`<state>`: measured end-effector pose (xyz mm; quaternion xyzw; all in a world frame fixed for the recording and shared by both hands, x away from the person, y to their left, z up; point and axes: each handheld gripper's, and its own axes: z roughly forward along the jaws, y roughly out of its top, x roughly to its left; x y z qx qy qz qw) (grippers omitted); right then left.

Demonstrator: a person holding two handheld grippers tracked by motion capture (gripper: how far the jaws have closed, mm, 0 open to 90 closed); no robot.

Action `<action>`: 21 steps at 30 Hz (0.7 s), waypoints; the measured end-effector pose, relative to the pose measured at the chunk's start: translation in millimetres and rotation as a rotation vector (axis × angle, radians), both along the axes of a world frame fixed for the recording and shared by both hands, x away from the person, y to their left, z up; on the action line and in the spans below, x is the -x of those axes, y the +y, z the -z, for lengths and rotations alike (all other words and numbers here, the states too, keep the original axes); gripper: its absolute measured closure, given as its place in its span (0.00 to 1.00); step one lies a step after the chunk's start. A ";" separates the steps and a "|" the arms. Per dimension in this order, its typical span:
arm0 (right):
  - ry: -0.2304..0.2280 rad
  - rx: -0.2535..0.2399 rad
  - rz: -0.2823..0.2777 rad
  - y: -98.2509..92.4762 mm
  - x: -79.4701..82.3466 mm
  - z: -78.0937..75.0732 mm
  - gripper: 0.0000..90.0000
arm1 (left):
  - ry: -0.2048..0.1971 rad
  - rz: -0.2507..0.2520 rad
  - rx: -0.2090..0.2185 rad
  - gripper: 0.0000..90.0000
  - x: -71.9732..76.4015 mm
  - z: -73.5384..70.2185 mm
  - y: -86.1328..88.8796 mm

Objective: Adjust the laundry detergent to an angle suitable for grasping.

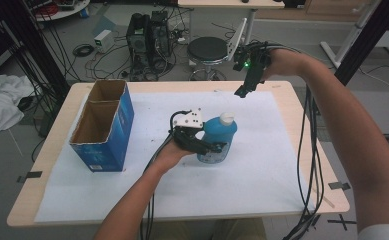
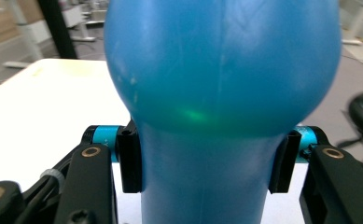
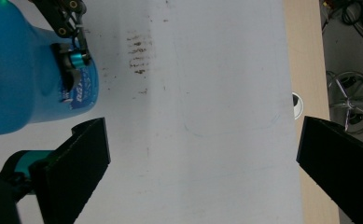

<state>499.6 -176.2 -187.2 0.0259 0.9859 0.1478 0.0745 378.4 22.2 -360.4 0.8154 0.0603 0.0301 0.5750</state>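
The blue bottle carries a small label with white lettering low on its side — too blurred in the right gripper view to read. It is smooth, glossy plastic, round-shouldered and narrowing to a waist, with a white cap on top. It sits near the middle of the table, well to the right of the blue cardboard box, whose two brown open compartments face up. The left gripper is clamped on the bottle's waist, its black pads pressing both sides. The right gripper hangs above the table's far edge, beyond the bottle and apart from it — its jaws spread wide, nothing between them. A white sheet, faintly stained, covers the pale wooden table. Behind the bottle's side of the room stand a black stool and tangled cables on a grey floor.
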 end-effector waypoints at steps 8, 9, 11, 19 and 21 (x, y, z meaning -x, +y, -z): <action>-0.002 0.014 -0.004 4.1 1.8 0.3 0.02 | -0.036 0.105 -0.014 0.49 0.8 2.3 2.1; 0.001 0.005 0.000 4.5 2.2 0.8 0.02 | -0.030 0.120 -0.014 0.49 -0.6 5.0 2.6; 0.001 0.006 0.000 4.7 2.2 0.6 0.02 | -0.029 0.132 -0.017 0.49 -1.8 6.4 3.0; -0.003 -0.007 0.016 5.2 2.2 2.3 0.02 | 0.004 0.163 -0.021 0.49 -7.7 19.9 2.9; -0.005 0.016 0.001 5.6 1.1 0.6 0.02 | 0.008 0.163 -0.017 0.49 -8.5 21.8 3.1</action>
